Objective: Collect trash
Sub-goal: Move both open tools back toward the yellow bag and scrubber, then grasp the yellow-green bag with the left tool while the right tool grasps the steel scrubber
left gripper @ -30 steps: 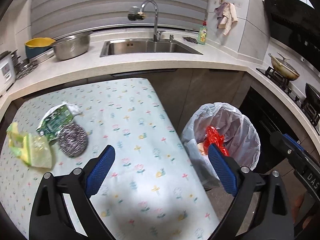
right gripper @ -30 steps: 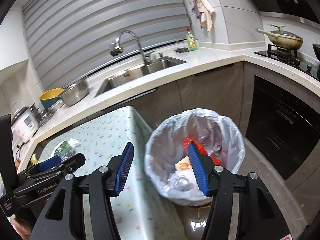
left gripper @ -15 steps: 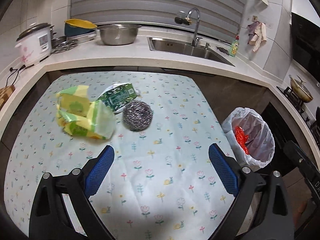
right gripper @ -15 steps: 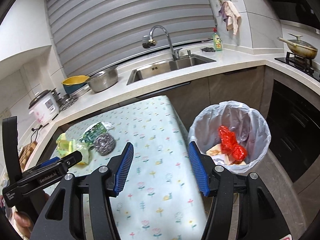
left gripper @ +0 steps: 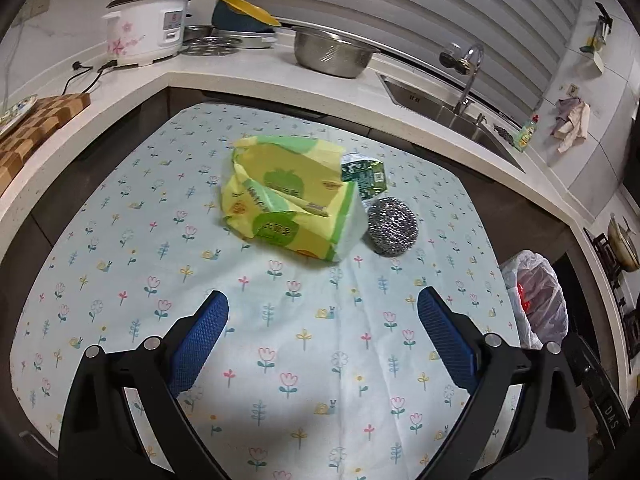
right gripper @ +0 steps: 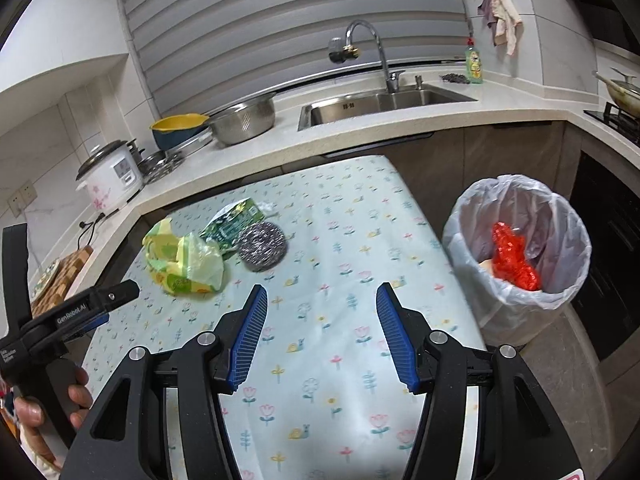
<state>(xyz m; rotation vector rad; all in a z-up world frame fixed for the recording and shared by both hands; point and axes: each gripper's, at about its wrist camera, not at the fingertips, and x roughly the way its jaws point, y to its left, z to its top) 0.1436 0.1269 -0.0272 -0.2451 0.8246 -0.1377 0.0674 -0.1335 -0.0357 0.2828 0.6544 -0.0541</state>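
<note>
A crumpled yellow-green tissue wrapper (left gripper: 288,196) lies on the flowered tablecloth (left gripper: 280,340), with a green foil packet (left gripper: 364,176) behind it and a steel scouring ball (left gripper: 393,226) to its right. My left gripper (left gripper: 322,344) is open and empty, hovering short of the wrapper. In the right wrist view the wrapper (right gripper: 184,264), packet (right gripper: 232,224) and scouring ball (right gripper: 262,248) lie ahead to the left. My right gripper (right gripper: 322,328) is open and empty over the table. The lined trash bin (right gripper: 520,248) with red trash inside stands right of the table.
A counter wraps the far side with a rice cooker (left gripper: 148,24), a steel colander (left gripper: 332,52), a sink (right gripper: 384,100) and a faucet (right gripper: 368,52). A wooden board (left gripper: 36,120) is at the left. A stove with a pan (right gripper: 620,88) is at the right.
Both grippers swung left from over the trash bin to over the table. The wrapper, packet and scouring ball now sit ahead of the left gripper. Both stayed open.
</note>
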